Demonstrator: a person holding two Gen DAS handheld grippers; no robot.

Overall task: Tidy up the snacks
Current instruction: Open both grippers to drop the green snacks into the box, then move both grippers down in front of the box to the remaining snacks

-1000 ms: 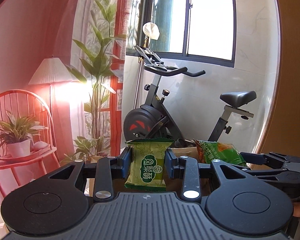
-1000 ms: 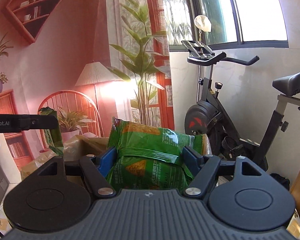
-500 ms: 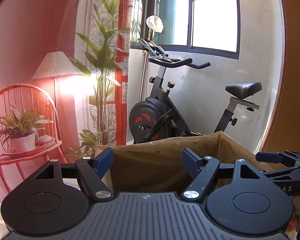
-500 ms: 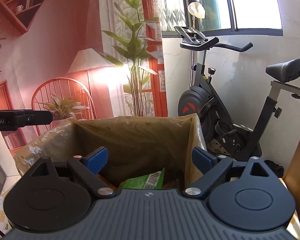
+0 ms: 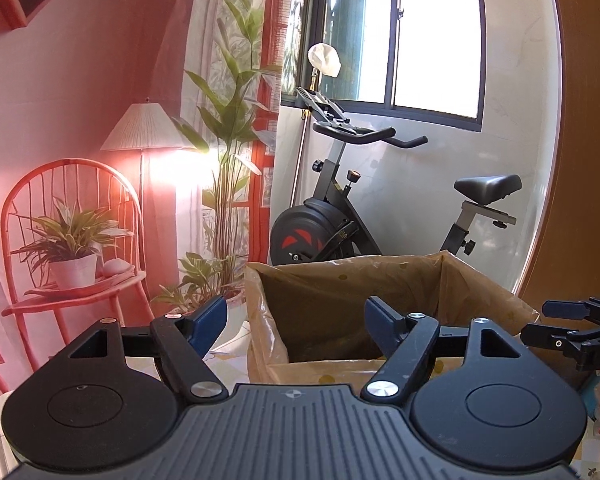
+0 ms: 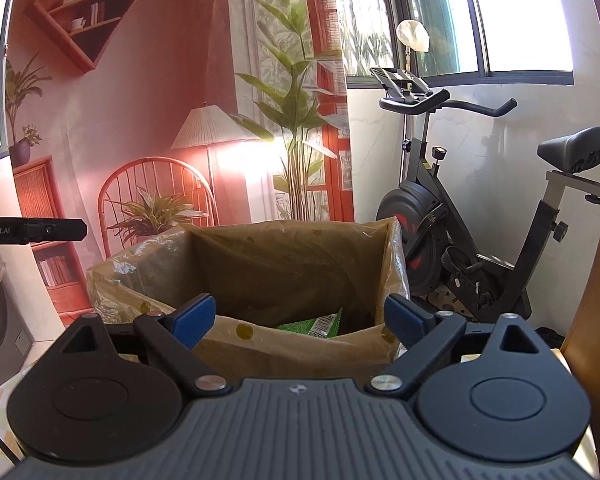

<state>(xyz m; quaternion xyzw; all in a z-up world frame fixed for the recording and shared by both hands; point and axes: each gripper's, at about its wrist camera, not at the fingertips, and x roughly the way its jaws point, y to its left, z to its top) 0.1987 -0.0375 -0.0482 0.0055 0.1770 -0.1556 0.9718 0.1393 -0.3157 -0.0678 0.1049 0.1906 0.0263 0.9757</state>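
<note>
The left gripper (image 5: 294,322) is hovering with its fingers spread wide apart and nothing between them. Its blue pads (image 5: 209,318) are framing the near left corner of the box (image 5: 380,368), a brown cardboard carton lined with a clear plastic bag. From this view the inside of the box is lying in shadow, and its contents cannot be made out.

The right gripper (image 6: 300,320) is also standing wide apart and holding nothing. It is sitting just in front of the box (image 6: 260,344), with the near wall running between its pads (image 6: 192,318). Over that wall, a green snack packet (image 6: 314,324) is showing inside the box, with a barcode on its upper edge. Only its top is peeking out; the rest is hidden behind the cardboard.

Each gripper is appearing at the edge of the other's view: the right gripper (image 5: 580,334) at the right side of the left camera, level with the box rim, and the left gripper (image 6: 36,230) as a dark bar at the left edge of the right camera.

Behind the box, an exercise bike (image 6: 460,240) is standing by the window. A printed backdrop (image 5: 80,120) with a chair, lamp and plants is hanging to the left.
</note>
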